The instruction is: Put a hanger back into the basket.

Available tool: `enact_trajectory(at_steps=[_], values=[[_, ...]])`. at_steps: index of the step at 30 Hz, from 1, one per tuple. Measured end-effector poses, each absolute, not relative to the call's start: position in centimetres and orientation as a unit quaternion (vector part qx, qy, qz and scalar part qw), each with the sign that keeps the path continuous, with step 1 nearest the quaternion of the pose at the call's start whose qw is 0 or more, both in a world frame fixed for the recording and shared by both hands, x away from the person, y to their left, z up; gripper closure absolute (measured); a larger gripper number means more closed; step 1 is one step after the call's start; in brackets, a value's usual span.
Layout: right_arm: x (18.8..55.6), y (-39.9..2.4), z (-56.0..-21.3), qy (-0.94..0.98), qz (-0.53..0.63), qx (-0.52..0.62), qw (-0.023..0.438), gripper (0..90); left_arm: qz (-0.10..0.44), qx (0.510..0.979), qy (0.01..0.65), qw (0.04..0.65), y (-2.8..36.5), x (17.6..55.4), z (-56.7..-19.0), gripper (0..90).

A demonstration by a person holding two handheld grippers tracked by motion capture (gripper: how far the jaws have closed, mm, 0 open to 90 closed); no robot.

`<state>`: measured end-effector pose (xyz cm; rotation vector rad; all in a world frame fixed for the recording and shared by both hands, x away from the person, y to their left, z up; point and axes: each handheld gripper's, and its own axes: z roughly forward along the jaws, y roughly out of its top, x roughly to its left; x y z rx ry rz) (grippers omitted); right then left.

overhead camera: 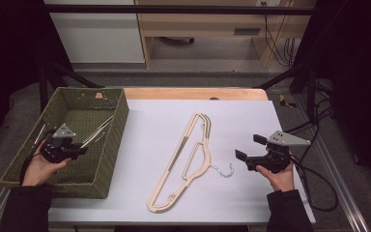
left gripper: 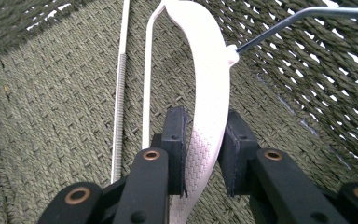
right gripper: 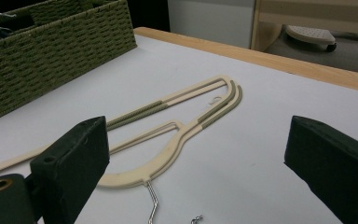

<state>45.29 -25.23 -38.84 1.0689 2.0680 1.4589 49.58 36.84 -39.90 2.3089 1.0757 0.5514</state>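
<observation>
A green woven basket [overhead camera: 112, 145] stands at the table's left. Inside it lies a cream hanger [overhead camera: 99, 129] with a metal hook [left gripper: 279, 28]. My left gripper [overhead camera: 81, 147] is low in the basket, its jaws slightly apart around the hanger's flat band [left gripper: 209, 70] without visibly pressing it. Two more cream hangers [overhead camera: 188, 154] lie overlapped on the white table top, their hook [overhead camera: 224, 170] pointing right. My right gripper [overhead camera: 249, 147] hovers just right of that hook, open wide with nothing in it. In the right gripper view, these hangers [right gripper: 177, 135] lie ahead between the jaws.
The white table top [overhead camera: 241, 121] has a wooden strip [overhead camera: 193, 93] along its far edge. Cables [overhead camera: 314, 193] trail off the right side by the metal rail. The basket's woven wall [right gripper: 51, 51] rises at the left of the right gripper view.
</observation>
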Motion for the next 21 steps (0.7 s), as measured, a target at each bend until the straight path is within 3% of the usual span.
enact_trajectory(at_steps=[21], values=[[45.22, -25.34, -38.78, 0.739, 0.524, 0.376, 0.195, 6.9, 0.192, 0.87, 0.391, 0.232, 36.05, 49.62, -40.63, 67.7]])
